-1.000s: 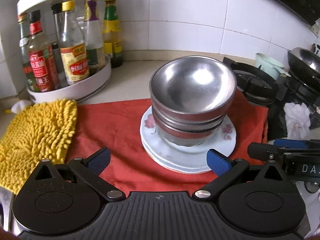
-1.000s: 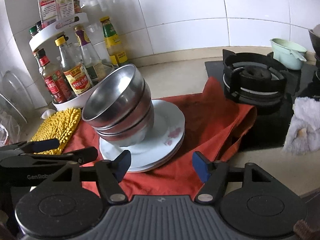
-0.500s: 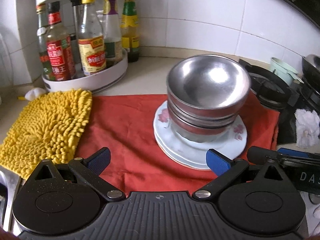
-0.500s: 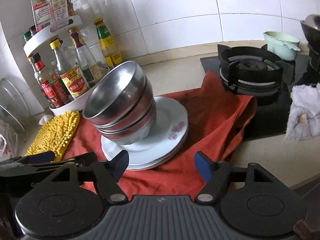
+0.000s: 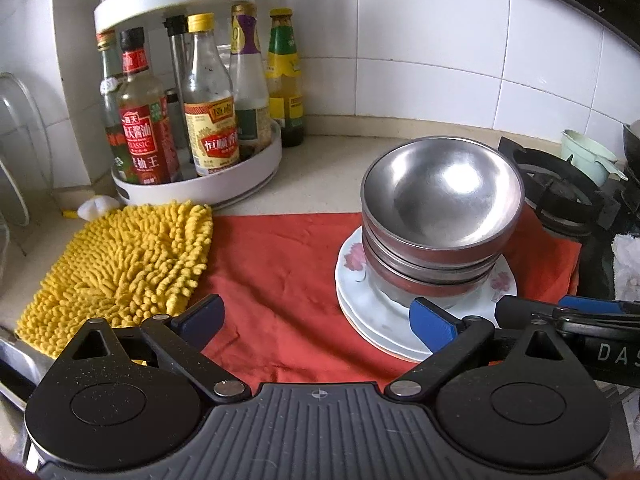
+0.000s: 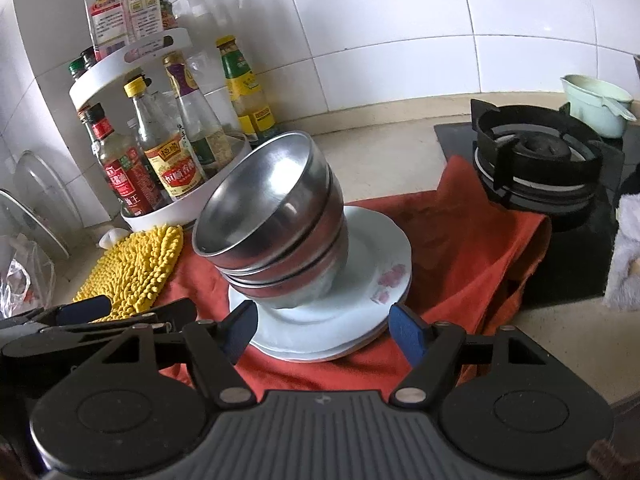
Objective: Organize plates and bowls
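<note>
On the desk, centre: a red cloth lies spread flat, its right edge bunched against the black gas burner.
Task items: a nested stack of stainless-steel bowls stands on a stack of white floral-print plates, which lie on the red cloth.
Bowl contents: the top bowl shows only bare metal inside.
Orientation: mouths up; the stack leans, its upper bowls tipped toward the left in the right wrist view. The plates lie flat.
Surroundings, left: a yellow chenille mitt overlaps the cloth's left edge, well apart from the plates.
Surroundings, rear: a white two-tier round rack holds upright sauce bottles; a green-capped bottle stands on the desk just beside it.
Surroundings, right: a pale green ladle-cup sits behind the burner; a white fluffy cloth lies at the hob's edge.
Left hand-held gripper: jaws wide and closing slightly, nothing between them; its right pad sits in front of the plates' near rim.
Right hand-held gripper: jaws apart, straddling the plates' near rim in view; contact cannot be told.
</note>
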